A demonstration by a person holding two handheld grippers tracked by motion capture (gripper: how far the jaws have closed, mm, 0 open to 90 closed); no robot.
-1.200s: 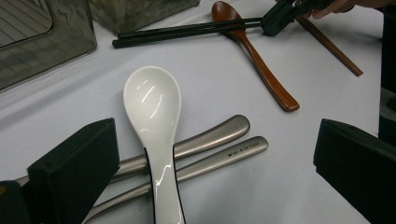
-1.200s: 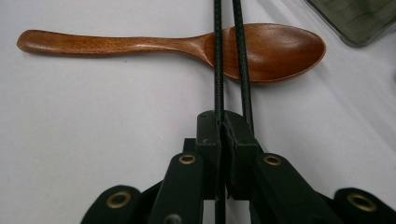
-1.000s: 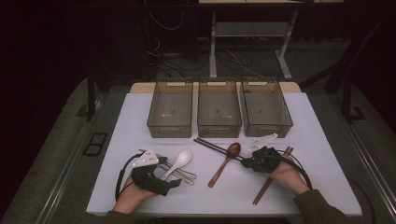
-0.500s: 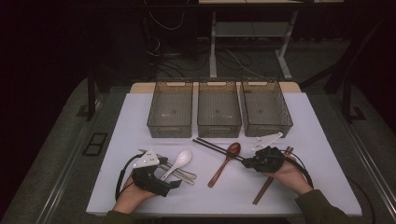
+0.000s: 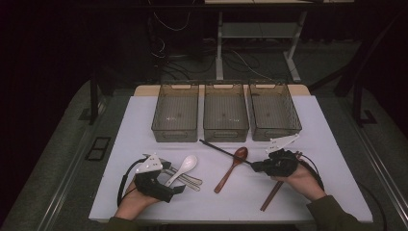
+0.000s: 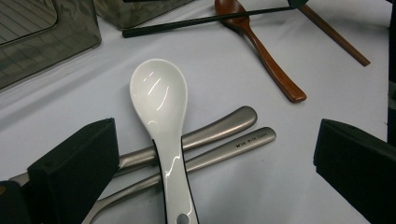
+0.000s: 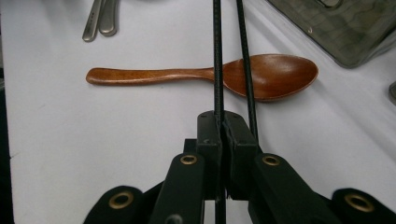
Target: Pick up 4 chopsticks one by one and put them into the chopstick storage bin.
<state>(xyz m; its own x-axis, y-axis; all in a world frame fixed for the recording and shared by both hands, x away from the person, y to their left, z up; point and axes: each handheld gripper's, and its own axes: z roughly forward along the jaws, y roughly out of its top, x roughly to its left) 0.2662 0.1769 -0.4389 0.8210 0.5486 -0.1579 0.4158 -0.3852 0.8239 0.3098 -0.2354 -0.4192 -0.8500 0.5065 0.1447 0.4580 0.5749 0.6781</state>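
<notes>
My right gripper (image 5: 256,166) (image 7: 226,127) is shut on one end of a pair of black chopsticks (image 5: 221,150) (image 7: 218,46). They reach left and away, passing over the bowl of a wooden spoon (image 5: 233,167) (image 7: 271,74) that lies on the white table. My left gripper (image 5: 174,179) (image 6: 212,140) stands open, its jaws wide on either side of a white ceramic spoon (image 5: 184,167) (image 6: 161,102). That spoon lies across two metal utensil handles (image 5: 188,180) (image 6: 224,135). Nothing touches the left pads.
Three smoky plastic bins (image 5: 174,133) (image 5: 225,134) (image 5: 276,132) stand in a row at the back of the table. A pair of brown chopsticks (image 5: 273,191) (image 6: 334,33) lies under my right hand. The table's front edge (image 5: 231,220) is close behind both hands.
</notes>
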